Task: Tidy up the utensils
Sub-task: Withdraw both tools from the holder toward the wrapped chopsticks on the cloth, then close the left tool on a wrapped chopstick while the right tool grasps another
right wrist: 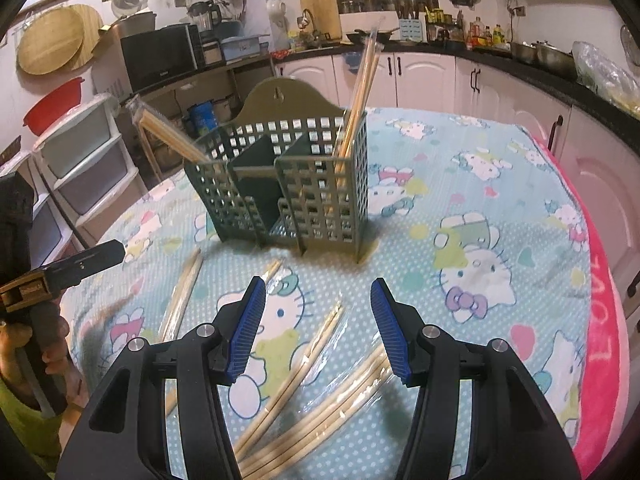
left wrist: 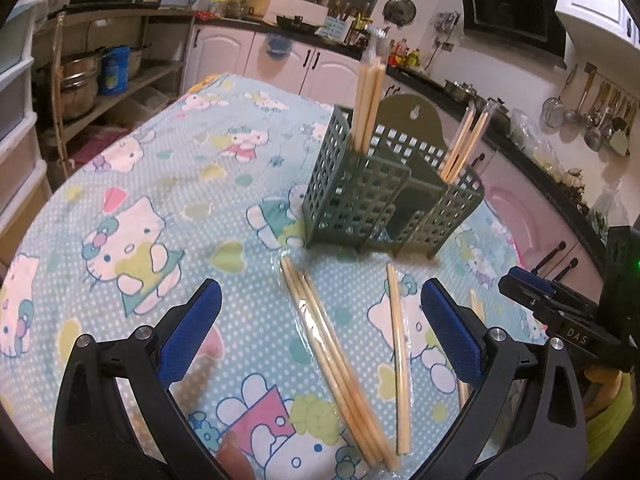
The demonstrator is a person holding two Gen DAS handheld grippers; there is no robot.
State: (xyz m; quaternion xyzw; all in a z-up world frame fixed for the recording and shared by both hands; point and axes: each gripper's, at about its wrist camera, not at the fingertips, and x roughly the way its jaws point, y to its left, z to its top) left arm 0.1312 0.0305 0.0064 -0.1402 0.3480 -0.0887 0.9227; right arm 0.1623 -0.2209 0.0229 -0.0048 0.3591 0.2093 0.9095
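Left gripper (left wrist: pixel 320 332) jaws apart, empty, w/ wrapped chopsticks (left wrist: pixel 340 360) lying on the tablecloth (left wrist: pixel 160 168) btwn its fingers. Right gripper (right wrist: pixel 318 328) also apart, empty, more chopstick packs (right wrist: pixel 320 400) under it. Green utensil caddy (right wrist: pixel 288 188) just beyond, chopsticks standing in both end compartments.

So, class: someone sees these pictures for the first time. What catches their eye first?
Probably the green slotted holder standing mid-table with wrapped chopsticks upright in its end compartments. Next, the loose chopsticks lying on the cartoon-cat tablecloth in front of it, between the blue-padded fingers of the open left gripper.
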